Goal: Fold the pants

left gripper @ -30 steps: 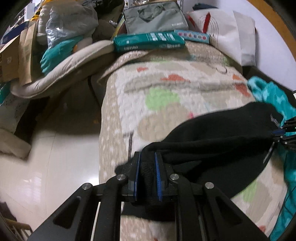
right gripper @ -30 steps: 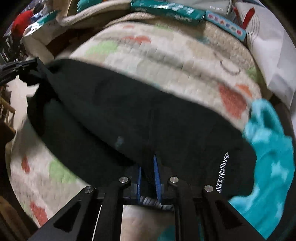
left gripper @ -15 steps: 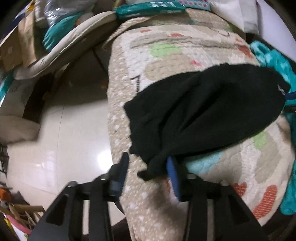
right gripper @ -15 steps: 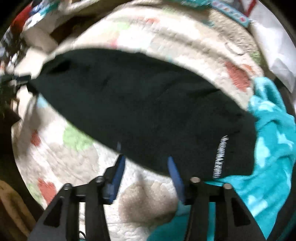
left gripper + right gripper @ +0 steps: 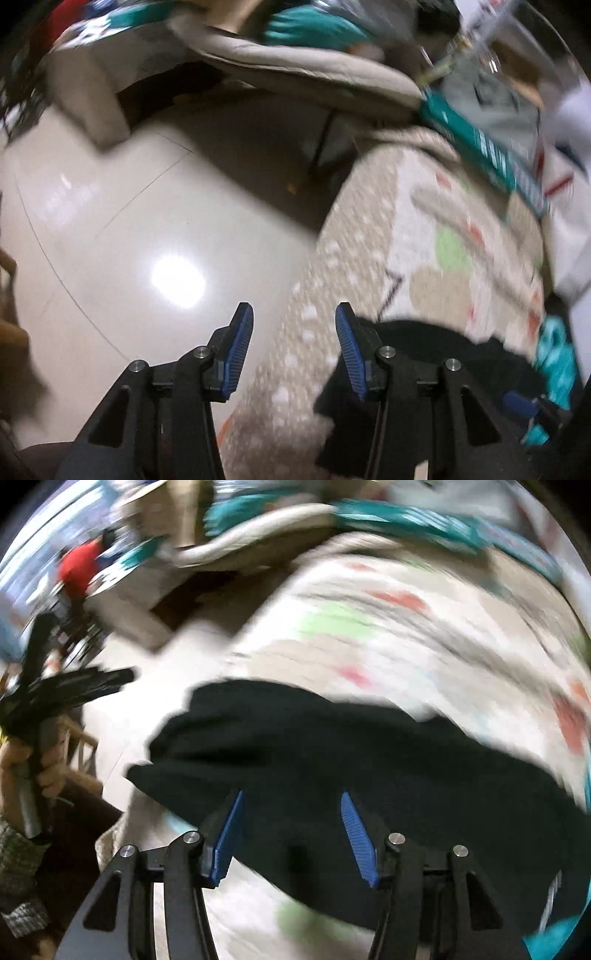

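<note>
The black pants lie folded in a long band across the patterned quilt. My right gripper hovers open just above their near edge, its blue pads apart and pressing on nothing. My left gripper is open too, over the quilt's left edge where it meets the floor, with nothing between its pads. In the left wrist view only the pants' end shows, behind the right-hand finger. The right wrist view shows a hand holding the left gripper's handle at far left.
A glossy pale tiled floor lies left of the bed. A turquoise towel lies beside the pants on the right. Beige cushions, a teal package and assorted clutter crowd the bed's far end. Both views are motion-blurred.
Both grippers were shut on the pants a second ago; they opened and let go. The left one then swung off past the bed's edge and rolled. The right one slid left along the pants.
</note>
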`<state>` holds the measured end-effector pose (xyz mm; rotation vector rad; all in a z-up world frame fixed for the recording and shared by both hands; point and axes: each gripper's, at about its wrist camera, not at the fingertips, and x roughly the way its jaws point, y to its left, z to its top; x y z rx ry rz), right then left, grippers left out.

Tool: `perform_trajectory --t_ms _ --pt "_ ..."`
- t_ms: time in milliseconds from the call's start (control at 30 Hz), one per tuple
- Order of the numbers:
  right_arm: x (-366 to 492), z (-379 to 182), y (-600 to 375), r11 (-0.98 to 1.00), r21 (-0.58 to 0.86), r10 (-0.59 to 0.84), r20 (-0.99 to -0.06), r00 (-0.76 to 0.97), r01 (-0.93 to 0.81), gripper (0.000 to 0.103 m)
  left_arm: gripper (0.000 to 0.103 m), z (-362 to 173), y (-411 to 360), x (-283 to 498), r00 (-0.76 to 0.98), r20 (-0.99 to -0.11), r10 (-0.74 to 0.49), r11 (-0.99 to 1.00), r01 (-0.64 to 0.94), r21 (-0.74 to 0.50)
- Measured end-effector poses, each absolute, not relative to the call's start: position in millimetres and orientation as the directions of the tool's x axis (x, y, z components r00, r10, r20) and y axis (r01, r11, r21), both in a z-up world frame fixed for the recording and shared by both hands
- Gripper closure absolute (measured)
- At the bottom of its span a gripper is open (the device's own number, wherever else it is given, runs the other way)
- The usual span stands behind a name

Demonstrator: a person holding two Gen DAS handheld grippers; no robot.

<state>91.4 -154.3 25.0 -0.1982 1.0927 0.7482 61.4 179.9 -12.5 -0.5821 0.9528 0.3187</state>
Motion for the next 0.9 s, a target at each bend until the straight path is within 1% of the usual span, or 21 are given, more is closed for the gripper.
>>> perform_trajectory --t_ms 33,167,233,333,400,433,467,500,533,600,733,833,900 --pt "89.5 28.6 -134.5 0.705 0.189 0.465 -0.851 0.244 -0.684 0.044 0.058 -13.6 187.9 57.9 0.566 -0.825 0.013 0.788 -0.513 -0.34" --pt "74.3 30.9 -51.8 0.513 0.094 0.489 -0.849 0.201 -0.853 0.044 0.058 -14.2 209.9 58.8 0.57 -0.82 0.059 0.761 -0.557 -0.332" --pt "69.2 19.7 -16.5 0.439 0.045 0.466 -0.865 0.185 -0.897 0.048 0.058 -14.4 219.5 60.1 0.585 -0.81 0.04 0.74 -0.562 -0.369" --pt "71.1 -2.5 11.4 0.382 0.04 0.428 -0.893 0.139 -0.923 0.057 0.058 -15.4 224.6 64.2 0.598 -0.801 0.009 0.717 -0.562 -0.412" --pt "71.2 -19.3 25.7 0.351 0.053 0.383 -0.919 0.091 -0.935 0.08 0.058 -13.8 225.0 62.9 0.606 -0.796 -0.006 0.71 -0.558 -0.43" --pt "71.7 -24.6 28.5 0.351 0.049 0.365 -0.927 0.088 -0.935 0.083 0.058 -12.8 225.9 60.9 0.608 -0.794 -0.012 0.707 -0.556 -0.437" --pt "74.5 -24.7 28.4 0.365 0.053 0.367 -0.926 0.091 -0.93 0.09 0.058 -11.8 227.1 58.4 0.611 -0.792 -0.017 0.704 -0.555 -0.444" --pt "81.2 -22.2 26.5 0.388 0.079 0.38 -0.921 0.081 -0.918 0.092 0.058 -10.5 227.5 57.4 0.616 -0.787 -0.023 0.699 -0.553 -0.454" --pt "89.5 -16.4 24.3 0.421 0.108 0.403 -0.912 0.079 -0.9 0.093 0.058 -10.0 227.7 56.6 0.619 -0.785 -0.025 0.696 -0.553 -0.459" --pt "102.1 -8.4 24.9 0.463 0.12 0.427 -0.899 0.102 -0.878 0.093 0.058 -7.9 229.8 55.1 0.627 -0.779 -0.016 0.687 -0.559 -0.464" --pt "129.8 -10.6 43.5 0.537 0.121 0.422 -0.896 0.142 -0.835 0.092 0.058 -10.9 235.8 53.5 0.622 -0.783 -0.007 0.673 -0.576 -0.463" --pt "142.6 -26.8 55.7 0.588 0.138 0.389 -0.912 0.129 -0.797 0.078 0.058 -14.5 237.5 54.6 0.608 -0.794 0.009 0.666 -0.596 -0.448" --pt "151.1 -23.1 52.6 0.63 0.153 0.407 -0.9 0.156 -0.762 0.059 0.058 -15.4 235.0 55.7 0.607 -0.795 0.004 0.675 -0.588 -0.446"
